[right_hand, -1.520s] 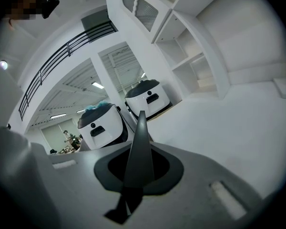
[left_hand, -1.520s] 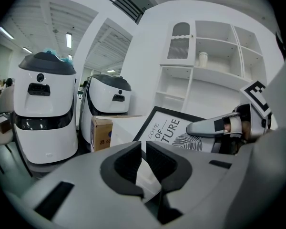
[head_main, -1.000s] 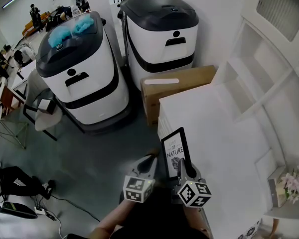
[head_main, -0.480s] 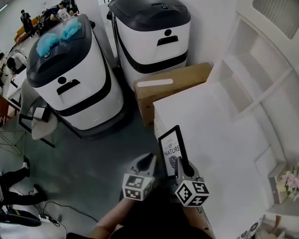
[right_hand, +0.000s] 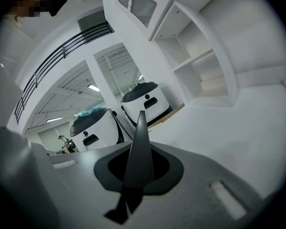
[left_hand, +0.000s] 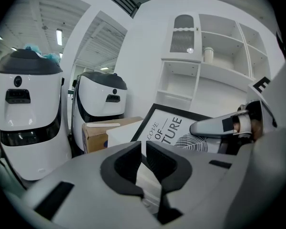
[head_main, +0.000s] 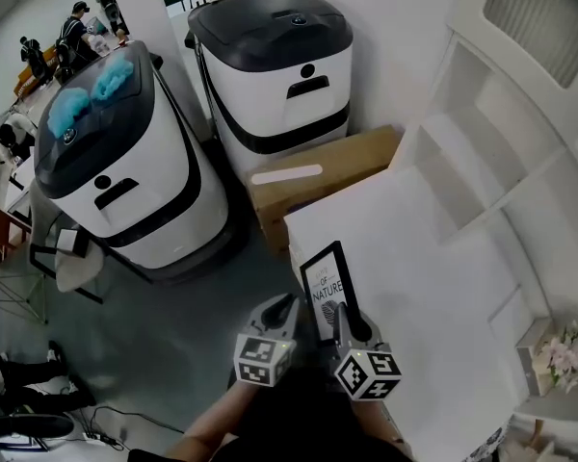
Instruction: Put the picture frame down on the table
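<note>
Right gripper (head_main: 343, 316) clamps the picture frame (head_main: 326, 279) by its bottom edge, long axis upright, over the left edge of the table (head_main: 433, 258), tabletop lying rightward (left gripper (head_main: 279, 311) closed, empty, just beside).

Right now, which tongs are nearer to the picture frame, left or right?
Right. The right tongs are closed on the lower edge of the picture frame. The left tongs are beside it on its left, closed and empty, without touching it.
</note>
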`<state>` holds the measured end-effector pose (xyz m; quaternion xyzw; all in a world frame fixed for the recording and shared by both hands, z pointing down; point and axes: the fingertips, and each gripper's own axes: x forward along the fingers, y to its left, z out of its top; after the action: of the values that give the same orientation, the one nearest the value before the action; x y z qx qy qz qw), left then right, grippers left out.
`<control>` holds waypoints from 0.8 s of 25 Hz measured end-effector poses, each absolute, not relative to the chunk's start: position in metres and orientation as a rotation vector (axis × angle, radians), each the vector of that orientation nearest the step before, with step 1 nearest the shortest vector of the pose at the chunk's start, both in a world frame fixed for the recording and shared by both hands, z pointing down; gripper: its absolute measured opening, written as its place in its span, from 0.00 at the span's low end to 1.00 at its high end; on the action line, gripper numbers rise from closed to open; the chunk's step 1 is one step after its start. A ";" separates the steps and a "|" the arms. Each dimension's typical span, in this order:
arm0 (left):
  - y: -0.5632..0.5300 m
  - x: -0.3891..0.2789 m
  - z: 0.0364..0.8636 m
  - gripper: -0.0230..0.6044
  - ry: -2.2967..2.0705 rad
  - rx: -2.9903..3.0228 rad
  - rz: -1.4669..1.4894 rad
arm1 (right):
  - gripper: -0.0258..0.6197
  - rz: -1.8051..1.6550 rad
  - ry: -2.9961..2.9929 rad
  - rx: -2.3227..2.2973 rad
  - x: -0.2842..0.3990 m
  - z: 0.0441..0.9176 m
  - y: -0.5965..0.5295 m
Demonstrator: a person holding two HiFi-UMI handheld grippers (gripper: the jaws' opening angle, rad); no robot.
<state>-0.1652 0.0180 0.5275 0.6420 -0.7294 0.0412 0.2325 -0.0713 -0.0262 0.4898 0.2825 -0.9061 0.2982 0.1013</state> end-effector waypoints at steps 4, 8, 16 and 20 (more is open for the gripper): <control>-0.005 -0.175 0.522 0.10 -1.986 1.796 0.118 | 0.06 0.882 -2.679 0.864 -0.080 0.484 -0.044; -0.025 -0.183 0.517 0.10 -1.956 1.838 0.140 | 0.06 0.883 -2.677 0.910 -0.089 0.478 -0.060; -0.055 -0.206 0.517 0.10 -1.908 1.887 0.169 | 0.06 0.909 -2.656 1.002 -0.106 0.478 -0.088; -0.066 -0.220 0.517 0.10 -1.888 1.910 0.179 | 0.06 0.915 -2.644 1.046 -0.116 0.478 -0.097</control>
<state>-0.2198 -0.0658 0.5168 0.6917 -0.6838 0.0647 0.2233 -0.1164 -0.0966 0.4784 0.3491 -0.8825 0.3055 0.0769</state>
